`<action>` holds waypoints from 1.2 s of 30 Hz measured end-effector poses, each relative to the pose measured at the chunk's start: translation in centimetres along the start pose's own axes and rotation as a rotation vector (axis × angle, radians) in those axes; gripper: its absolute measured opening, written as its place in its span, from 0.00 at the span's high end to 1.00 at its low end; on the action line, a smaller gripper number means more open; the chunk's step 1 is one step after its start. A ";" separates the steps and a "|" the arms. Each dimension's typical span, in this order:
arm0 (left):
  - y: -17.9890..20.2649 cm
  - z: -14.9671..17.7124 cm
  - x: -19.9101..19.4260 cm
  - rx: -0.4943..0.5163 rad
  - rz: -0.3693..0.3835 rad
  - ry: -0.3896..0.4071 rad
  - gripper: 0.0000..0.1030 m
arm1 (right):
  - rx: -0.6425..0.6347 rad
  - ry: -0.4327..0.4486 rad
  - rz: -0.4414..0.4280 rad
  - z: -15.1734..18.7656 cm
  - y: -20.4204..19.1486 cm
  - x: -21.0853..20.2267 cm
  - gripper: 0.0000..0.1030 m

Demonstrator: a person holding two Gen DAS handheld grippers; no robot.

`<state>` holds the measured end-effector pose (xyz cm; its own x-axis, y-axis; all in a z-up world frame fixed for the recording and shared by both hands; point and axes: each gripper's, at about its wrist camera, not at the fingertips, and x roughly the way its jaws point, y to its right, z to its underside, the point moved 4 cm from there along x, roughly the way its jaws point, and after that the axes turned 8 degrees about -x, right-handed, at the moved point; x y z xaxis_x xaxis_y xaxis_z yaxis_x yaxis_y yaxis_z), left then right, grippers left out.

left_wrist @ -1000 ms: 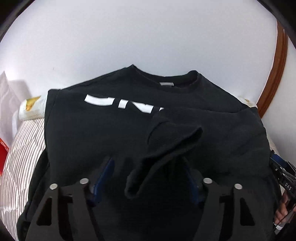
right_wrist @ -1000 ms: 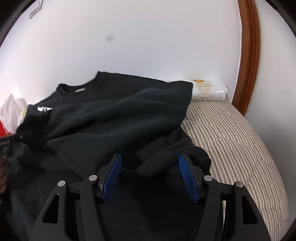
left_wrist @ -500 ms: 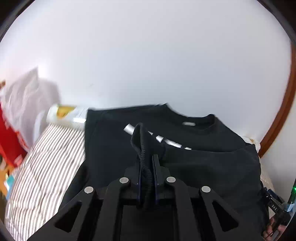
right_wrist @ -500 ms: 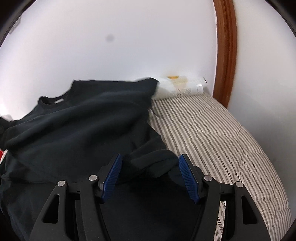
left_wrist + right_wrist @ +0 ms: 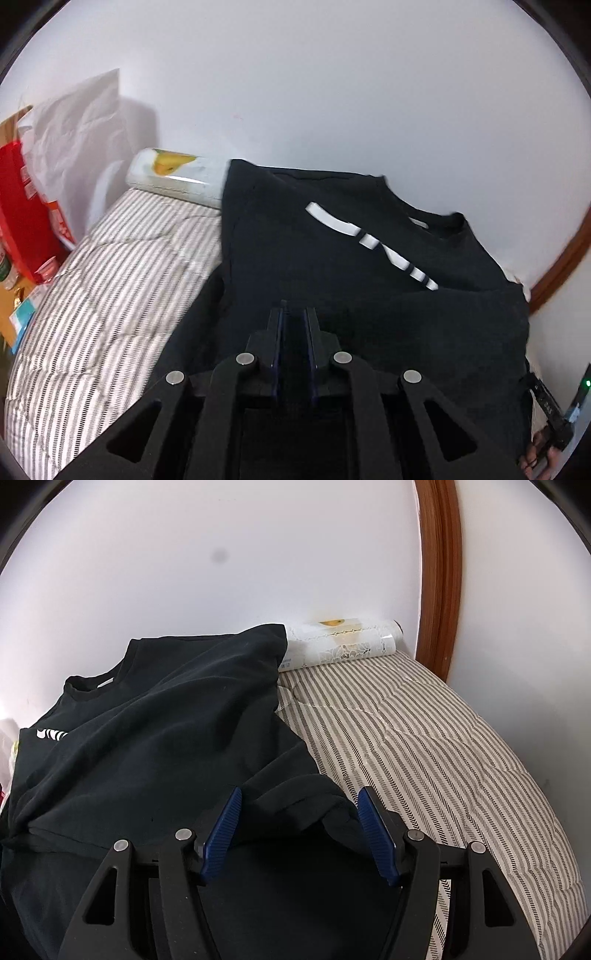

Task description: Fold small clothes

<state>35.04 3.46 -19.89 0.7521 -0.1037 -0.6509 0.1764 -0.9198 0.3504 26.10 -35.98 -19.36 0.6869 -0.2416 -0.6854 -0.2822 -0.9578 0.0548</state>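
Note:
A black sweatshirt point(image 5: 332, 266) with white chest lettering lies on a striped bed cover point(image 5: 110, 295), its right side folded over the front. My left gripper point(image 5: 294, 325) is shut low over the shirt's lower part; whether cloth sits between its fingers is hidden. In the right wrist view the same sweatshirt point(image 5: 155, 731) fills the left half. My right gripper point(image 5: 299, 812) is open, its blue pads on either side of a bunched black sleeve cuff point(image 5: 306, 801) at the shirt's right edge.
A rolled white patterned sheet point(image 5: 343, 642) lies against the white wall behind the shirt, also in the left wrist view point(image 5: 177, 177). A red box and white bag point(image 5: 44, 166) stand at the left. A brown wooden frame point(image 5: 439, 572) rises at the right. Striped cover point(image 5: 443, 757) extends rightwards.
My left gripper shut on the raised sleeve cuff, carried it leftwards and down; the cuff no longer sticks up above its fingers. My right gripper stayed open around the right cuff and swung rightwards.

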 end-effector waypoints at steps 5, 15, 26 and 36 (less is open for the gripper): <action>2.6 0.9 1.0 0.104 -0.015 0.004 0.52 | -0.020 -0.008 -0.016 0.1 -0.4 0.1 0.37; 3.5 3.6 4.1 0.300 -0.185 0.026 0.36 | -0.002 0.000 -0.006 0.0 -0.2 -0.1 0.37; 1.7 3.1 4.3 0.197 -0.129 -0.017 0.23 | 0.027 -0.123 0.095 0.7 0.5 1.5 0.47; 1.6 3.4 3.7 0.202 -0.131 -0.018 0.21 | 0.065 -0.058 0.067 0.2 1.7 -0.6 0.46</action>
<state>35.91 0.35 -24.02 0.7193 0.0161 -0.6946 0.1396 -0.9827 0.1217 25.08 -37.48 -18.97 0.6257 -0.2935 -0.7227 -0.3703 -0.9272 0.0559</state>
